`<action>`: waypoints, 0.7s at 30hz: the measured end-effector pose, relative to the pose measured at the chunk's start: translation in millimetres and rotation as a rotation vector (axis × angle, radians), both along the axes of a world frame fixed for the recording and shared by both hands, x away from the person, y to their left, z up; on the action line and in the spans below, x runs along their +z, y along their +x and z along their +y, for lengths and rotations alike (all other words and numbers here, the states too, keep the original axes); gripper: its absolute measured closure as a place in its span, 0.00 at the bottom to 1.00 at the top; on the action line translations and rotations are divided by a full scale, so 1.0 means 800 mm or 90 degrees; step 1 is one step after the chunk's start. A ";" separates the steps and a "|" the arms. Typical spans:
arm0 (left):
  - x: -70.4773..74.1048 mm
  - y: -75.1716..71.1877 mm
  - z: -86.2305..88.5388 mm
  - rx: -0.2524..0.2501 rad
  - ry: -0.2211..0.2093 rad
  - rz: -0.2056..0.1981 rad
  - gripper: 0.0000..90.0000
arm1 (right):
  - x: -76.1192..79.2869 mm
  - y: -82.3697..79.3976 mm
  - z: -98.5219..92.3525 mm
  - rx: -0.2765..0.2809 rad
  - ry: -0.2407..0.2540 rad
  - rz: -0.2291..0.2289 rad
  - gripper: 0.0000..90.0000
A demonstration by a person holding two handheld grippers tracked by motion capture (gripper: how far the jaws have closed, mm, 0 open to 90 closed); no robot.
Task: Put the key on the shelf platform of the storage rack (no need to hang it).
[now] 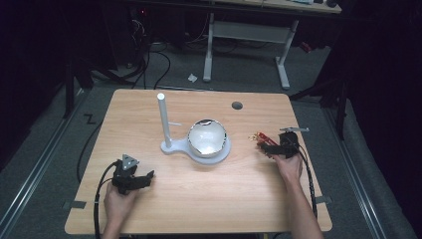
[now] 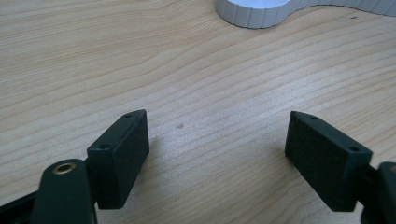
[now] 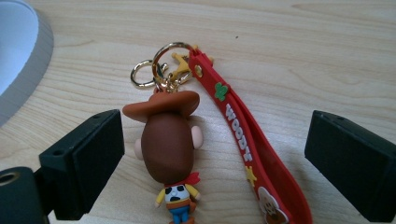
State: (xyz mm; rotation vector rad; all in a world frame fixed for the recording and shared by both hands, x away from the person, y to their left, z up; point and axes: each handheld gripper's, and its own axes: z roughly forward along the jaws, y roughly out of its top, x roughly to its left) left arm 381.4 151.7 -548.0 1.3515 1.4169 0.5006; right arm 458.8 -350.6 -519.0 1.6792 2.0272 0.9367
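Keychain [image 3: 170, 144] w/ cowboy figure and red strap [image 3: 247, 154] lies flat on the table [image 1: 199, 199], right of centre in the high view, between our right gripper's [image 3: 215, 158] wide-apart jaws; not yet grasped. Left gripper [image 2: 217, 154] also apart, holding nothing. White stand [image 1: 196, 144] w/ post at frame centre: prob. the hanging target, nothing on it yet.

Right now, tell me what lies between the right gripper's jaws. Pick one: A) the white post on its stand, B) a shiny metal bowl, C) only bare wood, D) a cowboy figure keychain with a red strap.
D: in the right gripper view, the cowboy figure keychain and its red strap lie on the table between the open jaws of the right gripper.
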 end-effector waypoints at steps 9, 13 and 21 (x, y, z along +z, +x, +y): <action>0.000 0.000 0.000 0.000 0.000 0.000 0.24 | -0.006 -0.001 0.009 0.013 -0.023 0.007 0.17; 0.000 0.000 0.000 0.000 0.000 0.000 0.24 | -0.003 -0.006 0.015 0.036 -0.050 0.000 0.37; 0.000 0.000 0.000 0.000 0.000 0.001 0.24 | -0.002 -0.011 0.034 0.064 -0.105 -0.013 0.57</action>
